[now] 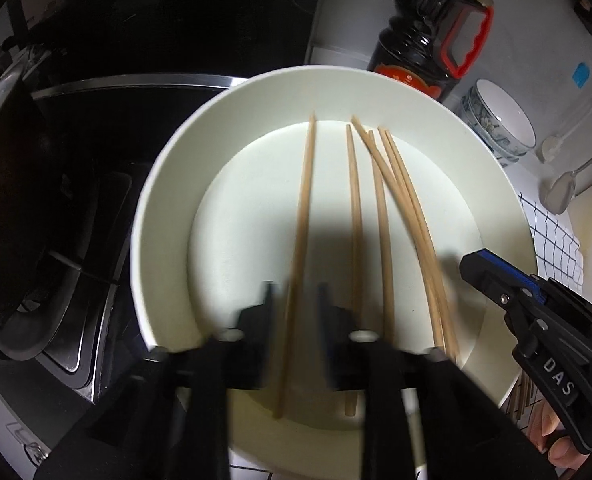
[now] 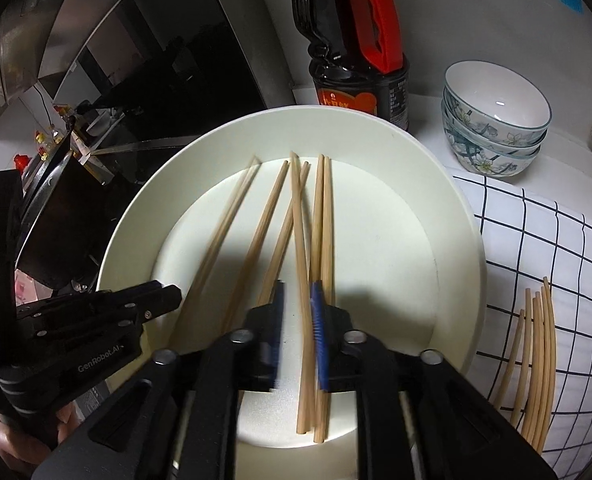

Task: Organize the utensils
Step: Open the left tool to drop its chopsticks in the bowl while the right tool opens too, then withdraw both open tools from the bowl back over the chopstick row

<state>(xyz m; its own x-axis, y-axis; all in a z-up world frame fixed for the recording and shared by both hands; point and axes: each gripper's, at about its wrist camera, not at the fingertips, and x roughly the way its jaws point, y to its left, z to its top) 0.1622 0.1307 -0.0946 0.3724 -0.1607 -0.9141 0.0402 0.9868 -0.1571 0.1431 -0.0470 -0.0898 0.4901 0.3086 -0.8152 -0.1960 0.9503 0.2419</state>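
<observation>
Left gripper [image 1: 293, 304]: my fingers apart, straddling one pale wooden chopstick [image 1: 302, 240].
Right gripper [image 2: 298, 312]: fingers apart around slender, tapered chopsticks [image 2: 320, 220] on round cream plate [image 2: 436, 168].

Counts: one plate [image 2: 448, 216]; six chopsticks on plate [image 2: 273, 216]; five chopsticks on checked cloth [image 2: 536, 360]; one checked cloth [image 2: 556, 248]; three stacked bowls [image 2: 496, 120]; one sauce bottle [image 2: 356, 60]; two grippers.

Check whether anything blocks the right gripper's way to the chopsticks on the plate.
Nothing visible does. The right gripper already straddles one chopstick on the white plate, fingers open. The left gripper hovers apart, over the plate's left rim.
</observation>
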